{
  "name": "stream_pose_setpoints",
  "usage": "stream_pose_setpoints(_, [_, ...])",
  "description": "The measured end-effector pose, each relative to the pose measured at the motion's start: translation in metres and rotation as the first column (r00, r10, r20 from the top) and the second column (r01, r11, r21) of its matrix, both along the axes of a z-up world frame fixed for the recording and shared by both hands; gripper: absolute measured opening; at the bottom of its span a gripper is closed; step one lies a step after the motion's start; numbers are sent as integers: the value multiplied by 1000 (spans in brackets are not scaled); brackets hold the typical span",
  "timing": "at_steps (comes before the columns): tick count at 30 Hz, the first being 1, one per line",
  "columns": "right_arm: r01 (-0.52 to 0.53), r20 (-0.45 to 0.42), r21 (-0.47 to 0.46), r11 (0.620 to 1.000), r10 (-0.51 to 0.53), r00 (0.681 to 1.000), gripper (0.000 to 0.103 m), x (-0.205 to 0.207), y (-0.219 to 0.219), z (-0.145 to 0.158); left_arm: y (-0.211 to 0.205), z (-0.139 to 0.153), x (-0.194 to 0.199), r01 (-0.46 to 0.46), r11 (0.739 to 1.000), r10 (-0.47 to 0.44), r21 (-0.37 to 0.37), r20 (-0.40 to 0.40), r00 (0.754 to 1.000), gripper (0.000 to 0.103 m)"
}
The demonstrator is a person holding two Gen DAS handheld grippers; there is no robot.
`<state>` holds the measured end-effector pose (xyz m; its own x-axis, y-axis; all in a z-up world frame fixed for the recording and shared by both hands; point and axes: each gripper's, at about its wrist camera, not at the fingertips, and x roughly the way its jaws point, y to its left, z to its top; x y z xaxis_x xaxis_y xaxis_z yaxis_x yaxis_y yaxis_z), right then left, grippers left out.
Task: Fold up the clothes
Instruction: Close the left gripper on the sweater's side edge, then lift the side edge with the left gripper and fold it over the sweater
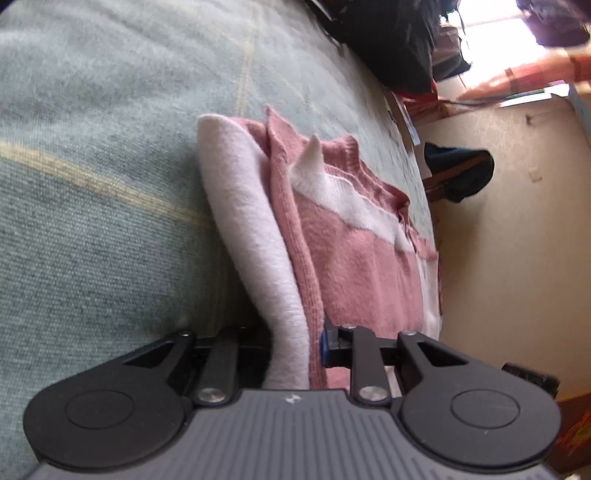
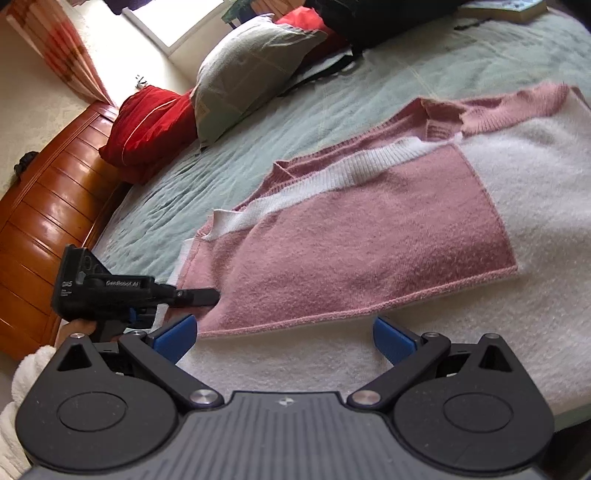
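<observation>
Pale green bedspread (image 2: 258,162) on a bed, grey pillow (image 2: 251,74) and red cushion (image 2: 147,122) by the wooden headboard (image 2: 48,206). We see the pink-and-white sweater (image 2: 354,240) lying partly folded on the bedspread. The left gripper (image 1: 314,347) is pinched on the sweater's edge at its near corner, while our right gripper (image 2: 284,338) hangs spread wide just over its white part, touching nothing.

Daylight floods in from a blown-out window (image 2: 177,22), the wooden headboard (image 2: 55,206) shows glare, fisheye bends the edges, and the left view's background looks kinda motion-blurred.
</observation>
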<state>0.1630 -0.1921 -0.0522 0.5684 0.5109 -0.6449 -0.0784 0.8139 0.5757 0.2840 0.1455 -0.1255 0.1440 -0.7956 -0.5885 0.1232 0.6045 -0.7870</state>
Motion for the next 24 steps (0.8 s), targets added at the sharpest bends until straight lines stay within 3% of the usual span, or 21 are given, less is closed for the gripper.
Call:
stream_pose_setpoints(5, [4,20,0,1000,-4,1000,103,-1,-3,3,-10,23,-9,1,997,-6,71,65,998,19])
stream_pose_setpoints(24, [37,132,72,997,-46,990,103,-22,-46,19,-47,115,-34,18,991,-48,131,224,974,19])
